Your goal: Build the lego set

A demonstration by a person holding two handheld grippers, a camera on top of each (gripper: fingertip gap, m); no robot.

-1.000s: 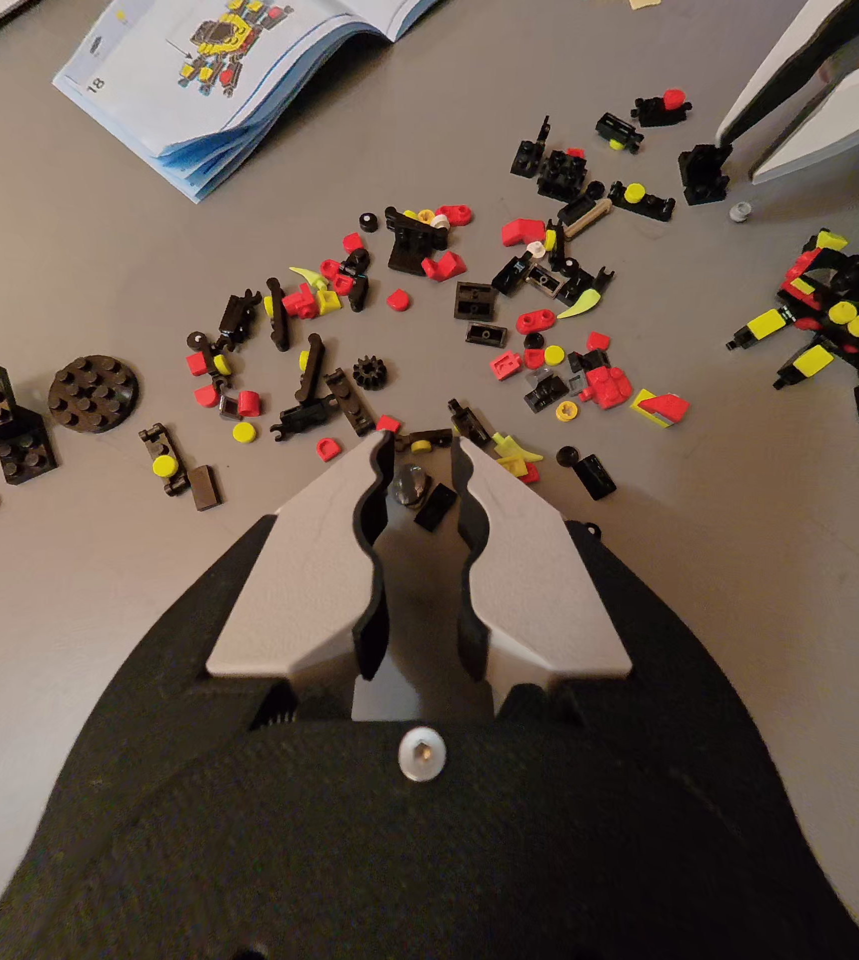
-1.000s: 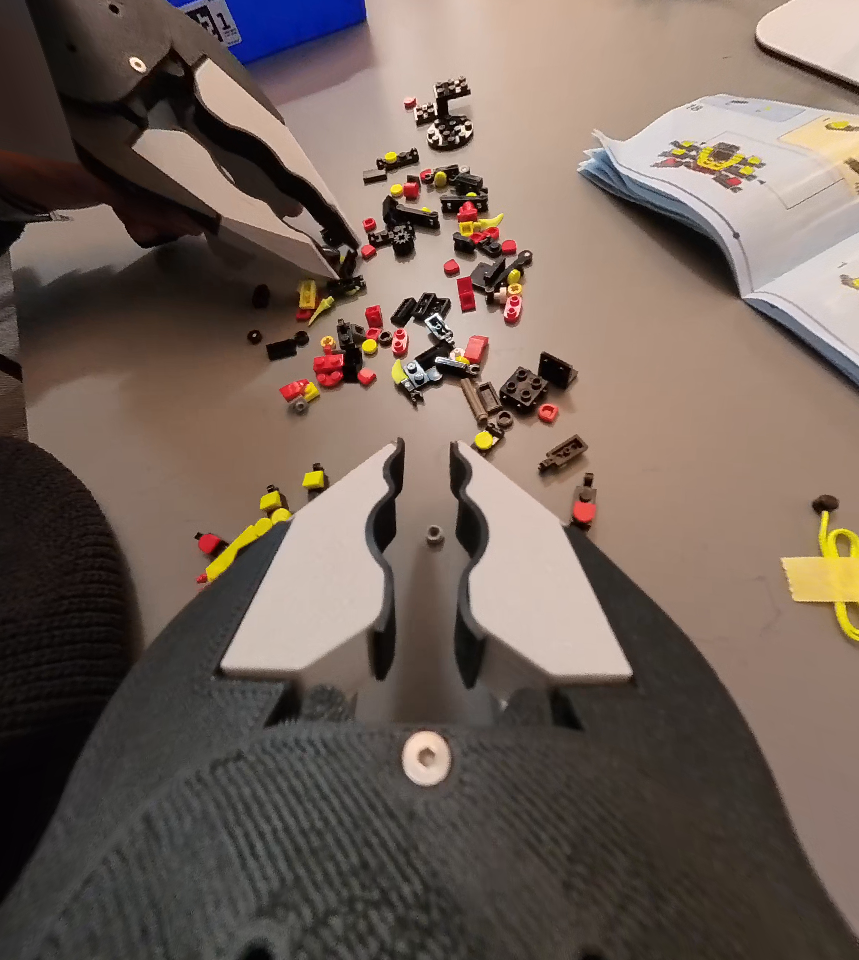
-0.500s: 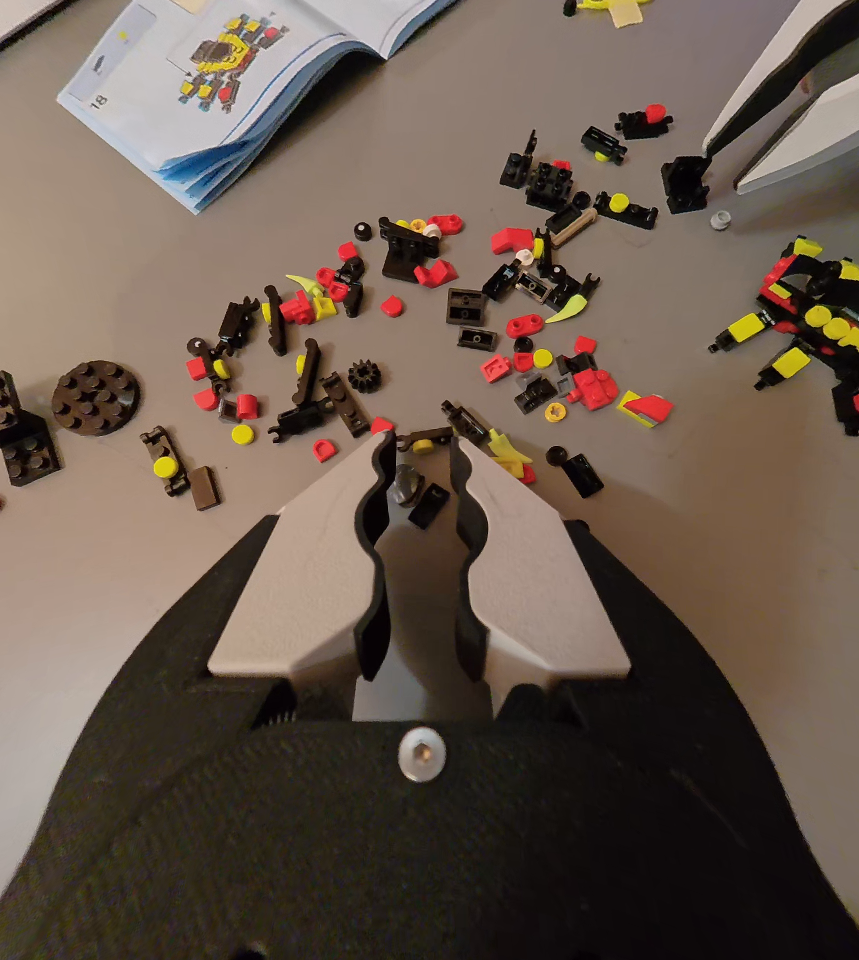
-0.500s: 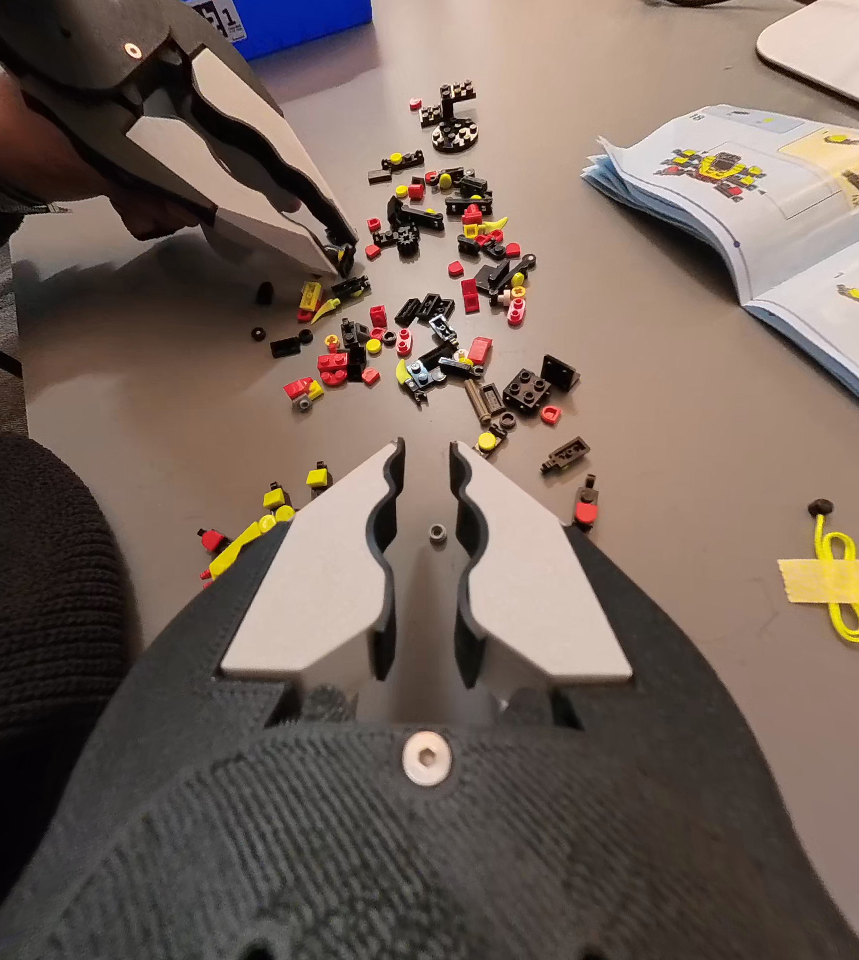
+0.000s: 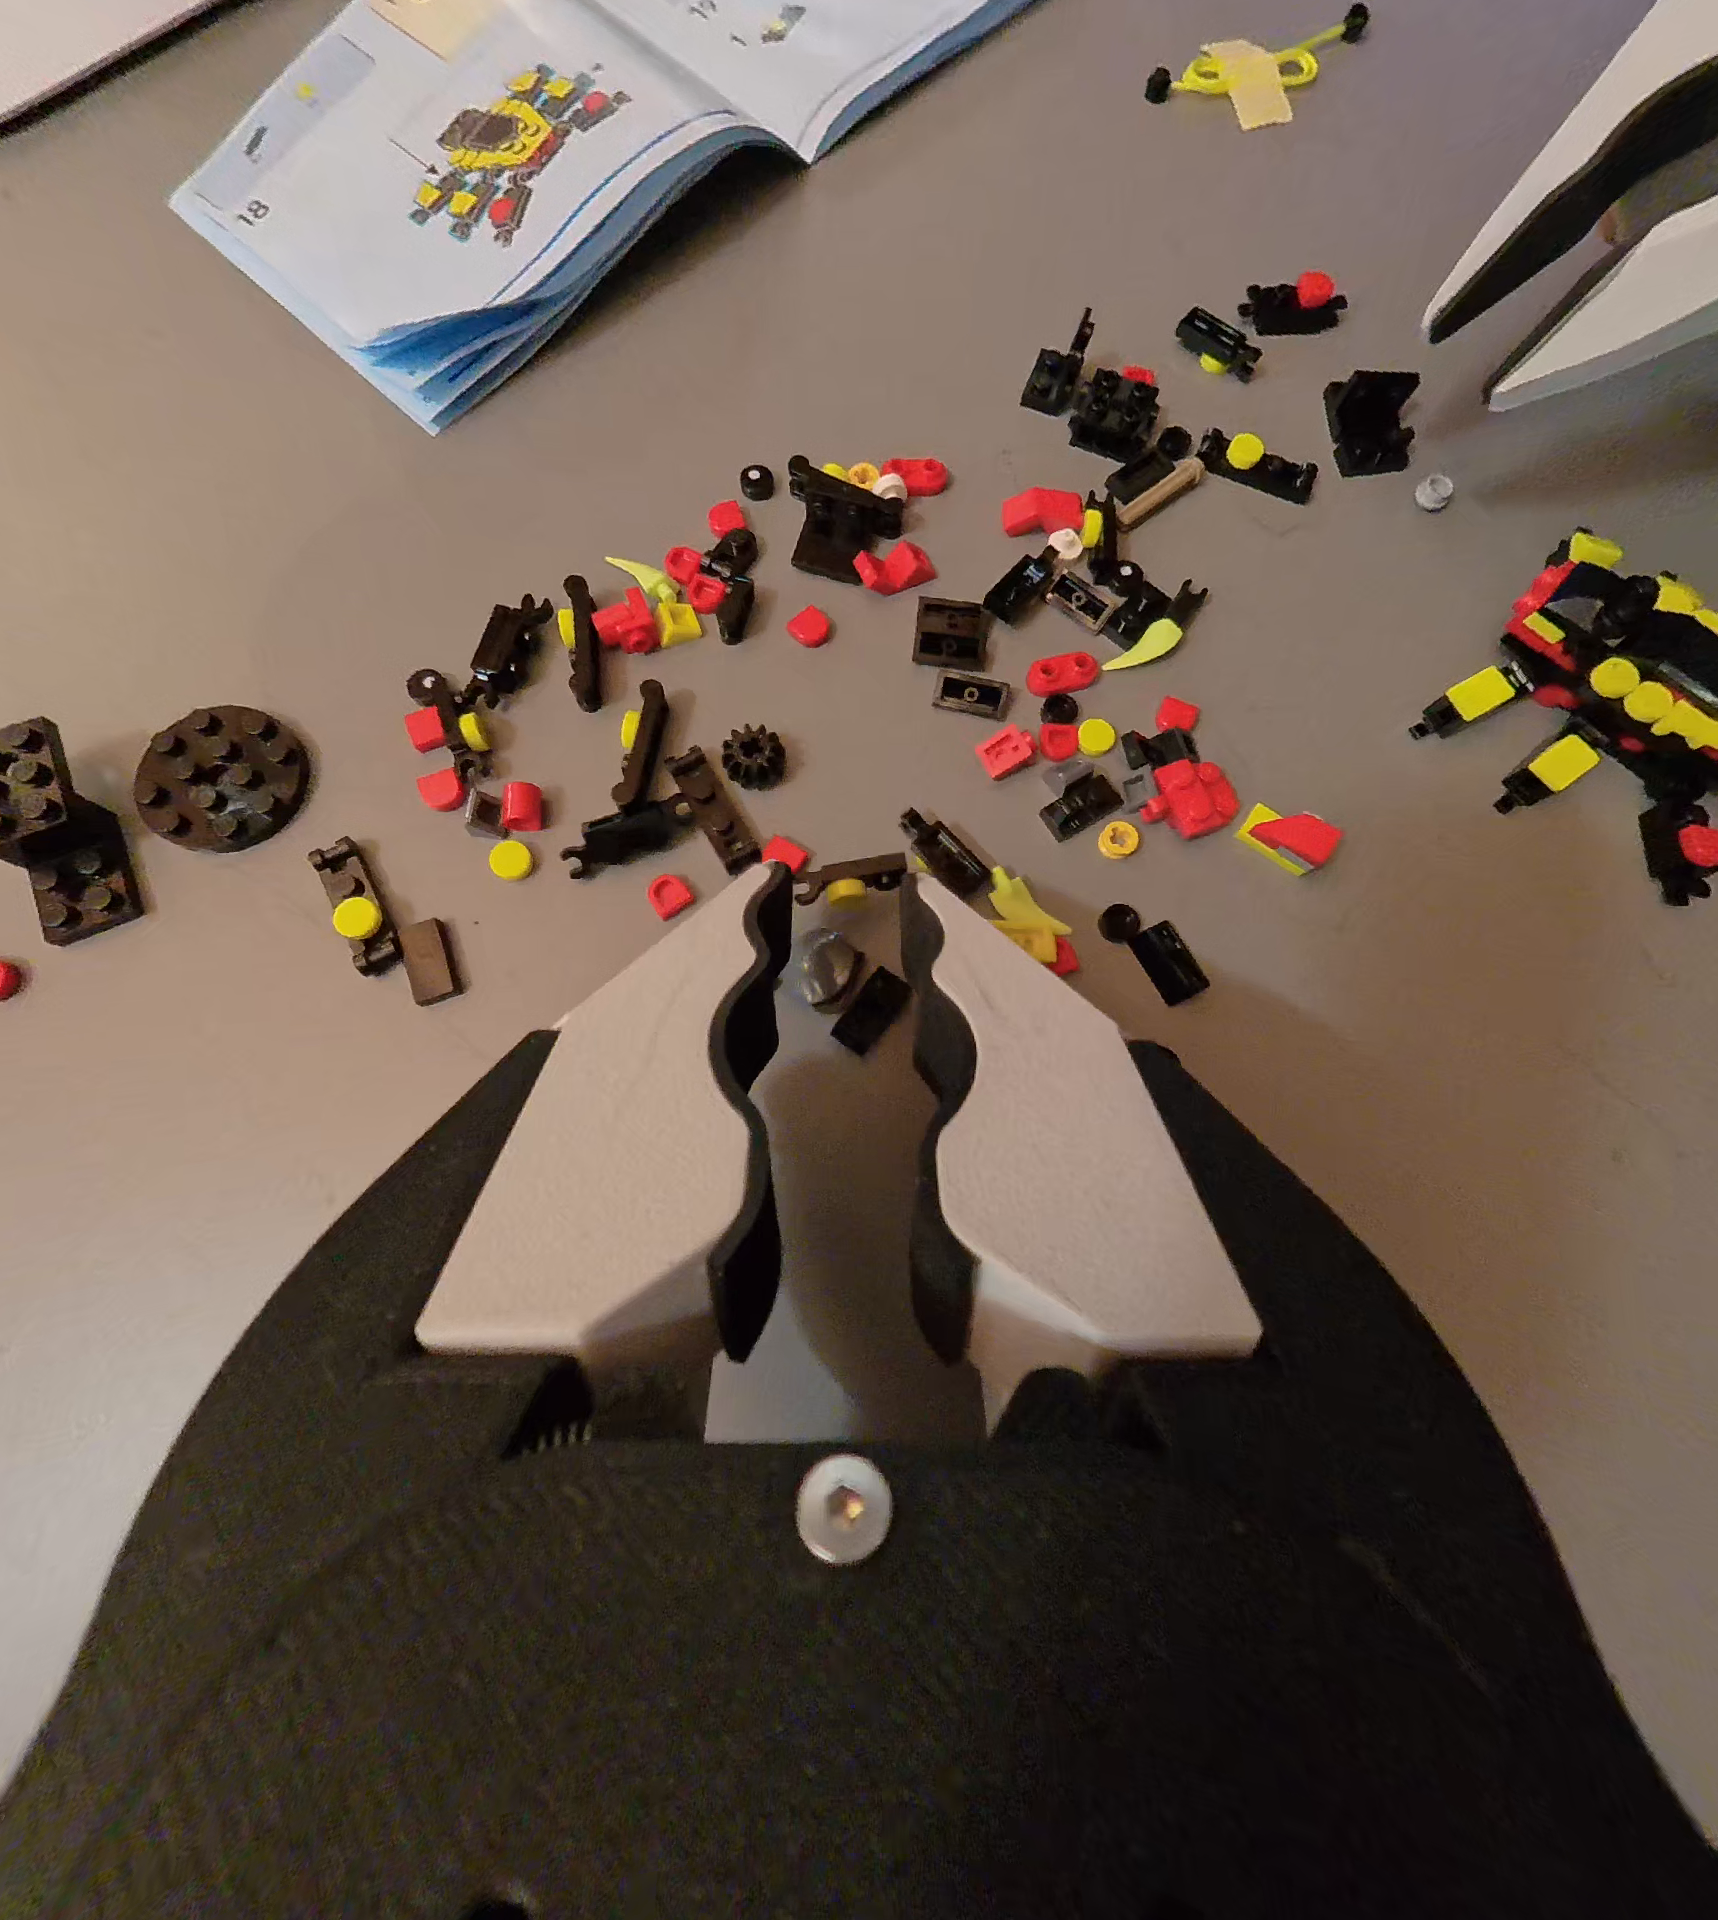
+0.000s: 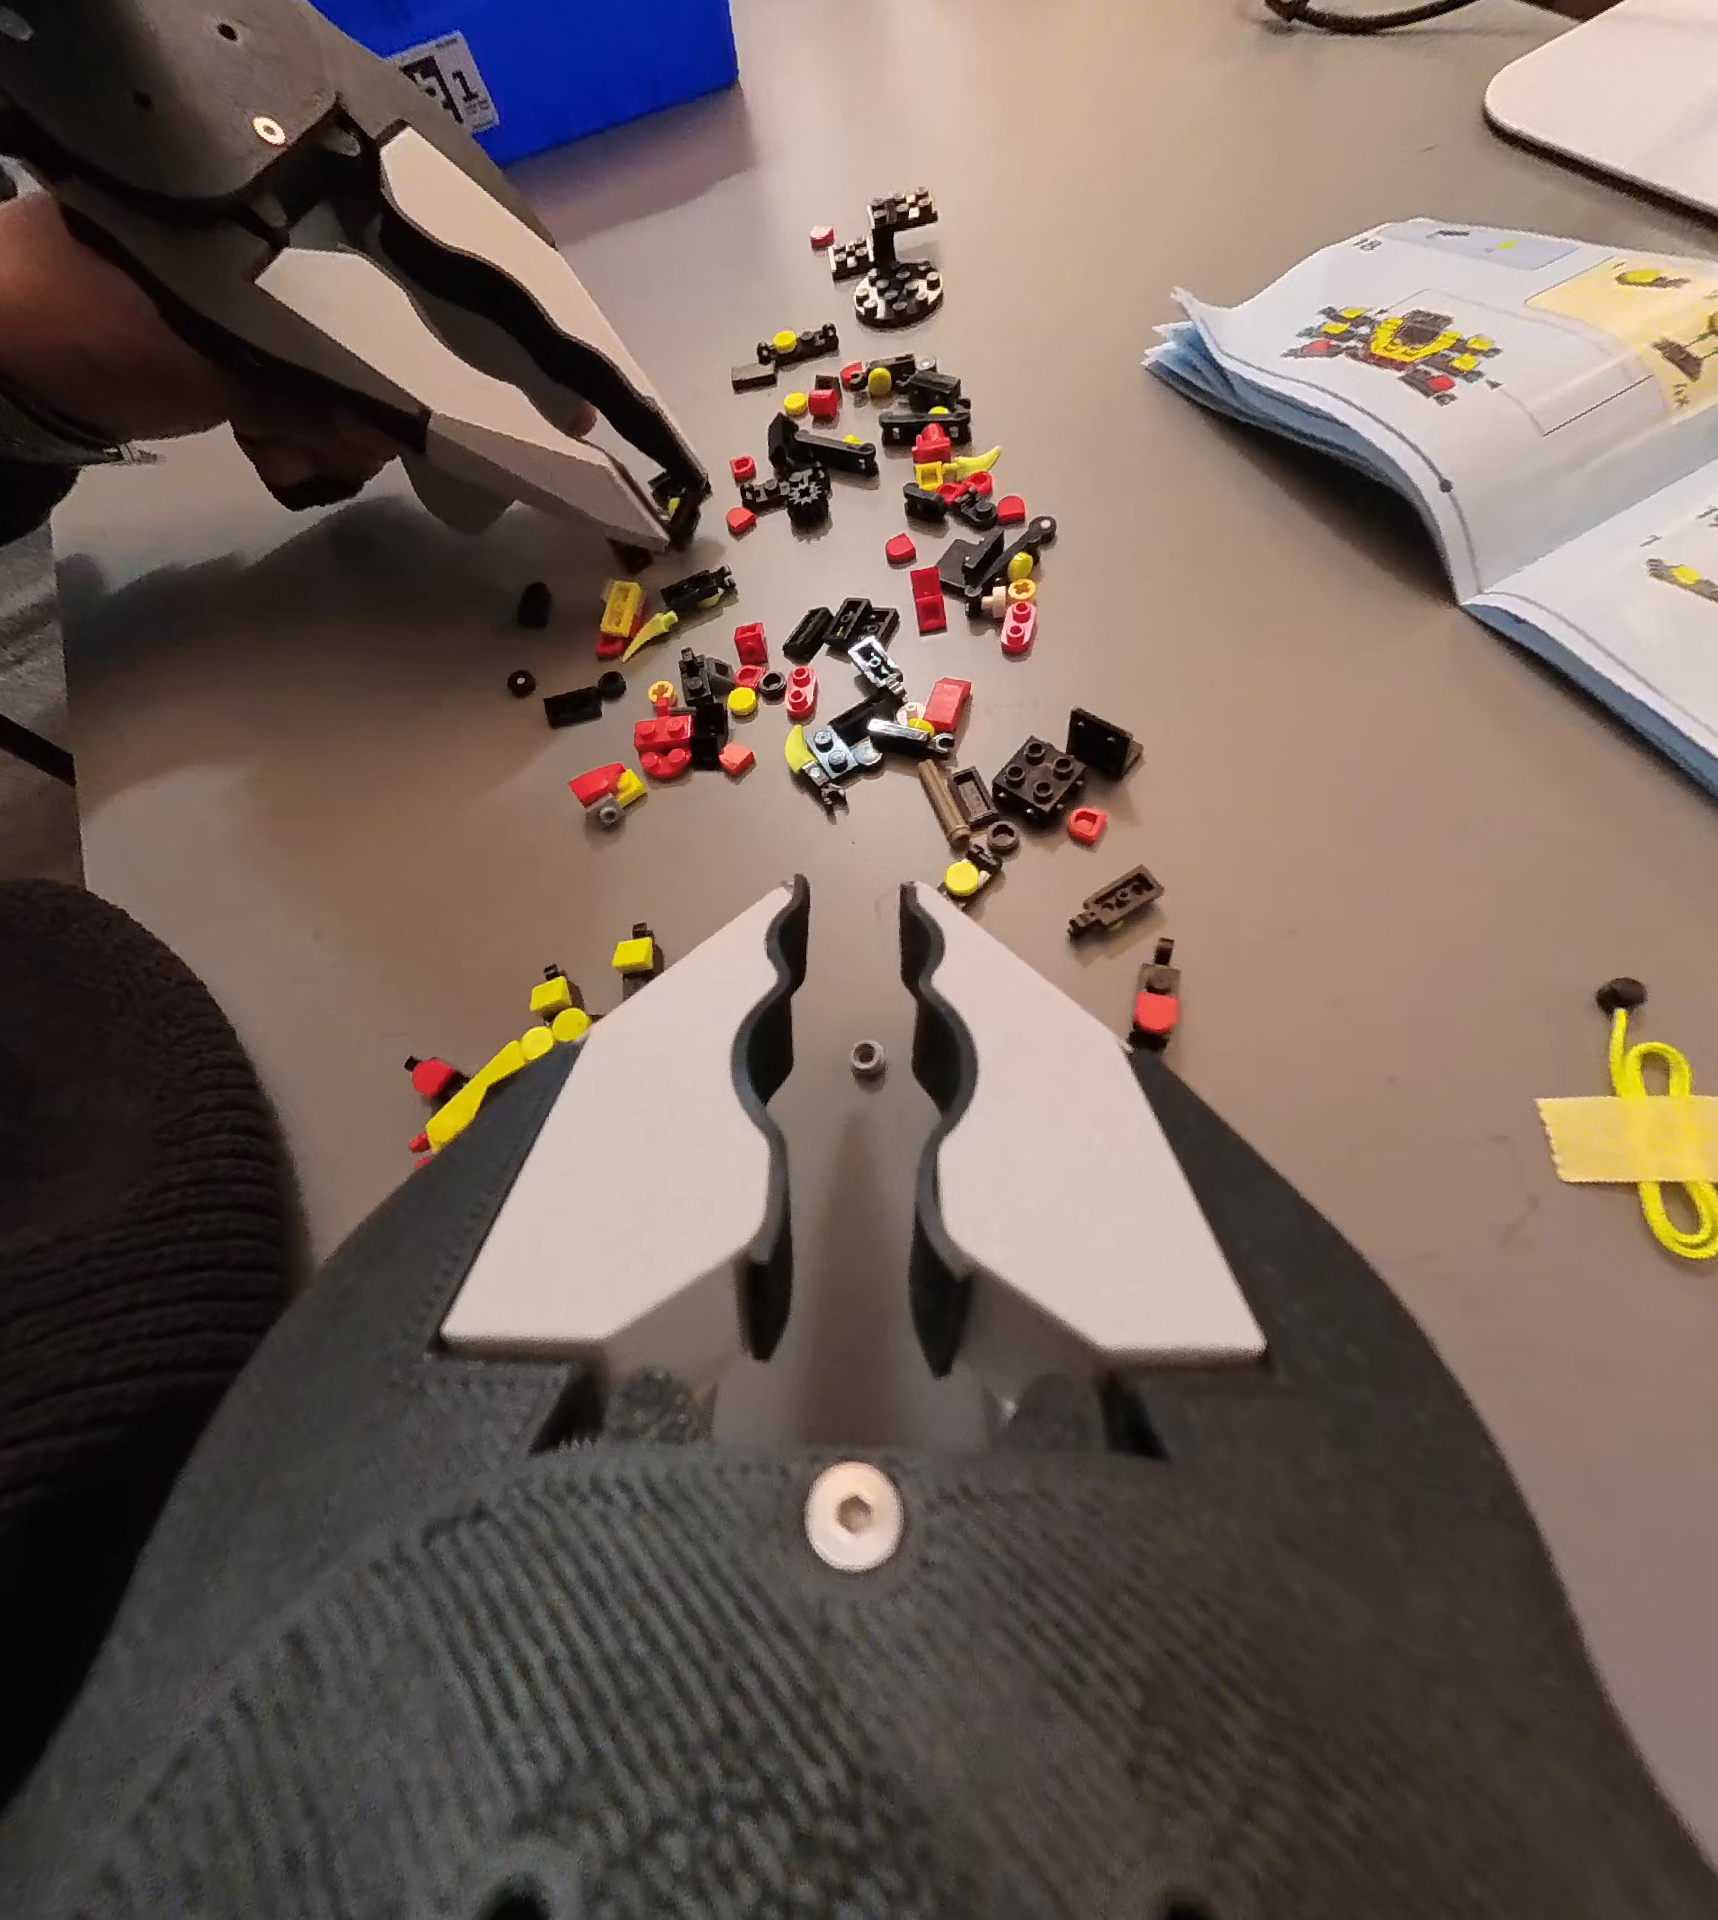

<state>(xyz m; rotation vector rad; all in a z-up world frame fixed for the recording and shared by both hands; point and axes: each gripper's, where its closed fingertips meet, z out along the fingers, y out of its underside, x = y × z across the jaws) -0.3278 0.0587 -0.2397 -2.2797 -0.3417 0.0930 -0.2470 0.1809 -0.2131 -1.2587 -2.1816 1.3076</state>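
Note:
Many small black, red and yellow lego pieces lie scattered on the grey table. My left gripper is at the near edge of the pile, its jaws narrowly apart, shut on a small black piece with a yellow stud. It also shows in the right wrist view, just above the table. A grey dome piece lies under its fingers. My right gripper is slightly open and empty, over a tiny grey stud. The part-built black, red and yellow model lies beside it.
An open instruction booklet lies beyond the pile. A black round plate and black bricks sit at the left. A yellow cord under tape, a blue bin and a white board ring the area. The gap from one gripper's tips to the other's is roughly 15 cm.
My left gripper has pulled back and up slightly, so more of the far table shows; its jaw gap is unchanged. The right gripper has barely moved.

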